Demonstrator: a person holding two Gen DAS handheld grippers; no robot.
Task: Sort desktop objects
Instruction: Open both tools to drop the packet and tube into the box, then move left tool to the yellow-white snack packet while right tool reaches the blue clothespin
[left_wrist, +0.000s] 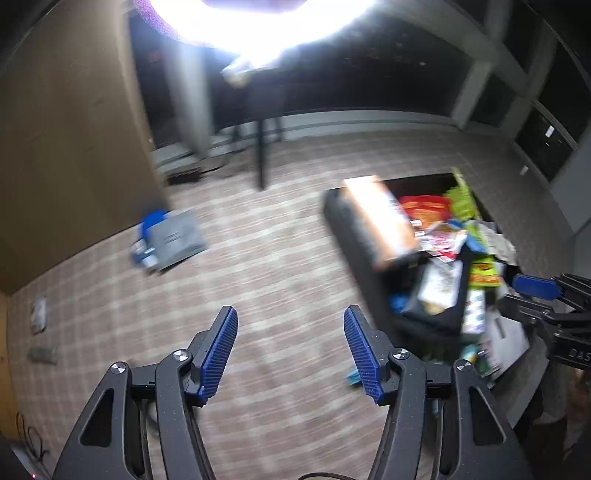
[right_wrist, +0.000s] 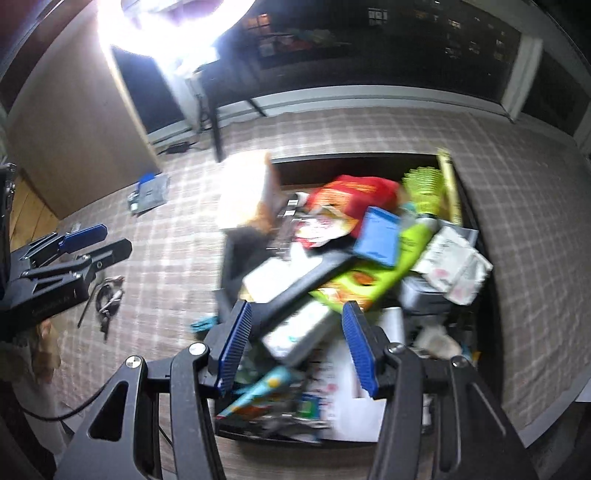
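The clutter sits heaped in a black bin (right_wrist: 480, 295) on the checked carpet (left_wrist: 266, 258), packed to the brim. On top I can pick out a red bag (right_wrist: 354, 195), a blue box (right_wrist: 380, 236), a lime-green packet (right_wrist: 373, 280), a crumpled white pack (right_wrist: 458, 266) at the bin's right side, a black flat thing (right_wrist: 314, 280) lying slantwise across the middle, and an orange-and-white carton (right_wrist: 247, 192) leaning at the far left corner. A yellow-green comb-like piece (right_wrist: 424, 184) stands at the far right corner. Much of it is smeared by blur, so smaller items cannot be told apart.

The right gripper (right_wrist: 295, 347) hangs over the near end of the bin, its blue pads (right_wrist: 358, 347) parted about halfway with nothing gripped between them; a white box (right_wrist: 299, 332) lies below the gap in the pile.

The left gripper (left_wrist: 291, 354) is off to the left of the bin, over bare carpet, its pads (left_wrist: 221, 350) spread wide and empty.

Farther out on the carpet lie a grey-and-blue package (left_wrist: 170, 240), a tangle of cables (right_wrist: 107, 299), and a small teal item (right_wrist: 203, 323) just beside the bin. A bright lamp (left_wrist: 255, 22) glares from the far side, above a dark table leg (left_wrist: 261, 151).
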